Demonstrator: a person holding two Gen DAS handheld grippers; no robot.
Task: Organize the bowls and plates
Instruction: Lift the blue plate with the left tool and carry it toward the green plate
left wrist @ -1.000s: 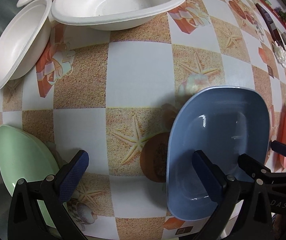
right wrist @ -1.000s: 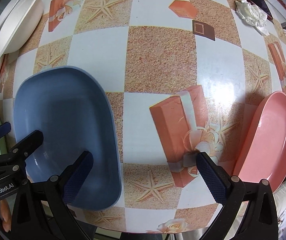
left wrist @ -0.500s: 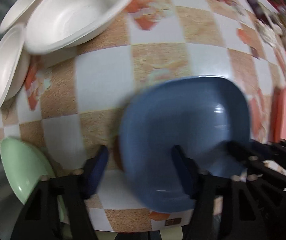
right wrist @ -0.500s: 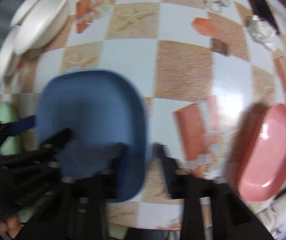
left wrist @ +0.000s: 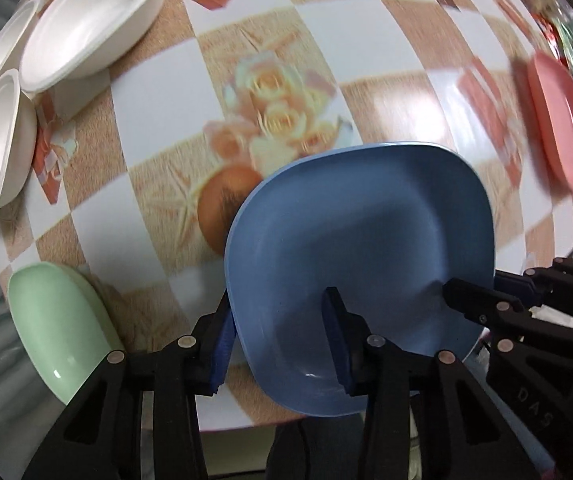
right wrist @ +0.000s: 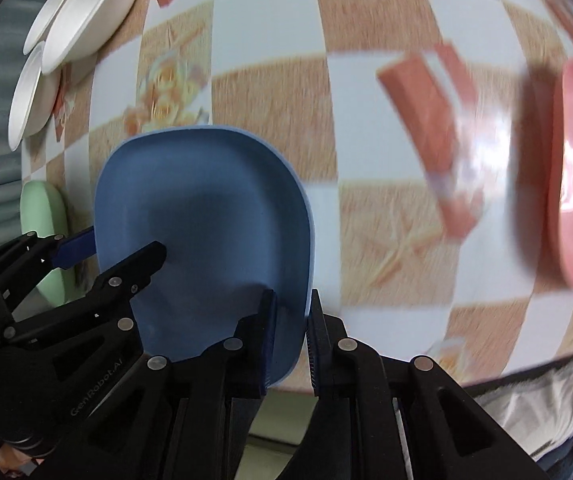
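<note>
Gripping opposite rims, the closing left gripper [left wrist: 280, 334] and the clamped right gripper [right wrist: 291, 338] held the blue plate [left wrist: 362, 248] over the checkered tablecloth [left wrist: 158, 128].

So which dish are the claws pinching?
The blue dish. Both the left claw and right claw clamp its rim; the green, pink and white ones sit untouched.

Both wrist cameras look steeply down, close over the table [left wrist: 158, 216], sharing the blue plate [left wrist: 366, 232] between them.
</note>
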